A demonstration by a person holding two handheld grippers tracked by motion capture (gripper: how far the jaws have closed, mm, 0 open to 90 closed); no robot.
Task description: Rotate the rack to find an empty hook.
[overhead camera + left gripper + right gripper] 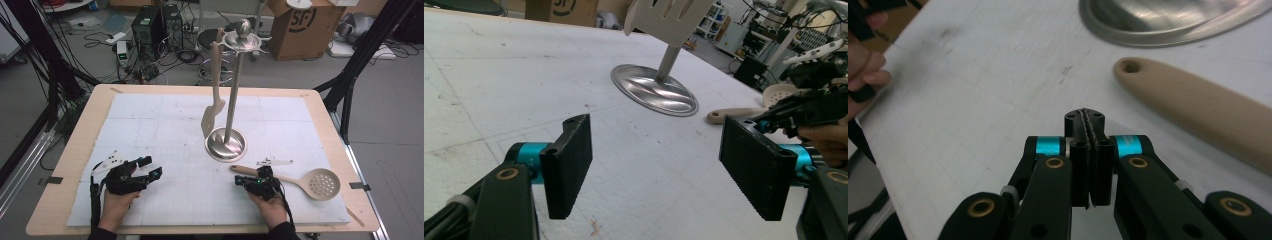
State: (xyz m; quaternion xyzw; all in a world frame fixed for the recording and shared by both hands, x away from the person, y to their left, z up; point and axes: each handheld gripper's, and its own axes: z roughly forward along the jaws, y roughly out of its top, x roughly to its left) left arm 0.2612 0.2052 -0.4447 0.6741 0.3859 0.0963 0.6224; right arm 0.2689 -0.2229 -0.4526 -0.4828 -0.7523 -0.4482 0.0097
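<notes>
- I take the work in hand to be the skimmer spoon [300,181], a beige slotted ladle lying flat on the white mat [165,130], handle end toward the stand's base [226,144].
- It looks like light, stiff plastic or wood; smooth, so it may slide or pivot if I pinch it off-centre.
- I would take the handle near its middle, where it is straight and narrow, not the round perforated bowl.
- My right gripper [242,181] has its jaws clenched together on nothing; in the right gripper view the handle [1198,107] lies at about 2 o'clock from the tips, near but apart.
- My left gripper [150,167] is released, jaws wide apart, resting over bare mat; the spoon lies well off at 3 o'clock from it in the high view.
- A slotted turner [214,107] hangs on the stand at 12 o'clock.
</notes>
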